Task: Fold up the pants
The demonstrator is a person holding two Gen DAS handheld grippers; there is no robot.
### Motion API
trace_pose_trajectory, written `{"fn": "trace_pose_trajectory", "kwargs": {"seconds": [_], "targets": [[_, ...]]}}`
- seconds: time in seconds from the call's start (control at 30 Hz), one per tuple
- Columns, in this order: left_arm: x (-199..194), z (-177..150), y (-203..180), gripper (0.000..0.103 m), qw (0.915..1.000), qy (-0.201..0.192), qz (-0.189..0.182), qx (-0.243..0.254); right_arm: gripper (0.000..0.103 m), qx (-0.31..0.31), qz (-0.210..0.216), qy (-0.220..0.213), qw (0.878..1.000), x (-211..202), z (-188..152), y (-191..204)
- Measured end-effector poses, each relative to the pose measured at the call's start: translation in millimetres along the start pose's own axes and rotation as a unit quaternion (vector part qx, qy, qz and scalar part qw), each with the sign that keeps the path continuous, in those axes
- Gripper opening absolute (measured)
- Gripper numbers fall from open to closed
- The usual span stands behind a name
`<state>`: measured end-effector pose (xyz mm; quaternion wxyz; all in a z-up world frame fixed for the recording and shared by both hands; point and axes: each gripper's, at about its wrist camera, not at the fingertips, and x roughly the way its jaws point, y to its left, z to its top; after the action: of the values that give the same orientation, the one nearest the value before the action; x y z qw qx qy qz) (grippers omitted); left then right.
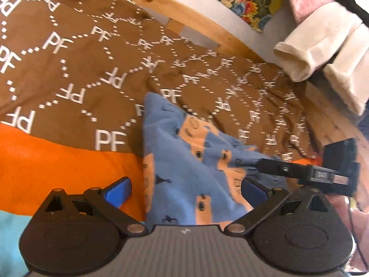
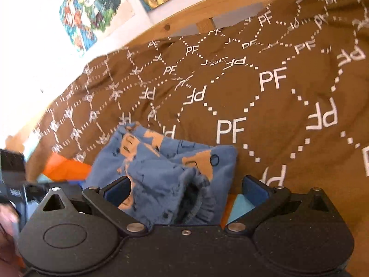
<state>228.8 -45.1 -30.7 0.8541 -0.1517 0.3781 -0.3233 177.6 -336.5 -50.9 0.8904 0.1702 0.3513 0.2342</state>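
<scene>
The pants are small, blue with peach patches and dark marks, and lie bunched on a brown blanket printed with white "PF" letters. My left gripper is open, its blue pads on either side of the near part of the pants. The right gripper's body shows at the right edge of the pants. In the right wrist view the pants lie crumpled with the elastic waistband nearest. My right gripper is open around that waistband.
An orange cover and a light blue cloth lie under the blanket's near edge. A wooden bed rail runs along the far side. Folded cream and pink cloths hang at right. Colourful pictures hang on the wall.
</scene>
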Motion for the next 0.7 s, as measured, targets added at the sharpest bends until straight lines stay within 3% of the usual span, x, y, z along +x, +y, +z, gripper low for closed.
{"fn": "trace_pose_trajectory", "kwargs": {"seconds": [0.17,0.4,0.57,0.7], "targets": [[4.0,-2.3,2.1,0.103,0.9991,0.026,-0.027,-0.019,0.103,0.004,0.056,0.032,0.998,7.8,-1.5,7.2],[4.4,-0.9,14.6,0.103,0.9971,0.038,-0.045,-0.049,0.102,0.051,0.087,0.017,0.995,7.6,-2.8,-4.0],[6.0,1.1,14.9,0.103,0.9960,0.052,-0.043,-0.058,0.102,0.038,0.061,0.042,0.997,14.7,2.2,4.8],[6.0,-0.7,10.1,0.099,0.9969,0.056,-0.029,-0.047,0.102,0.019,0.048,0.037,0.998,16.2,-2.8,10.2]]}}
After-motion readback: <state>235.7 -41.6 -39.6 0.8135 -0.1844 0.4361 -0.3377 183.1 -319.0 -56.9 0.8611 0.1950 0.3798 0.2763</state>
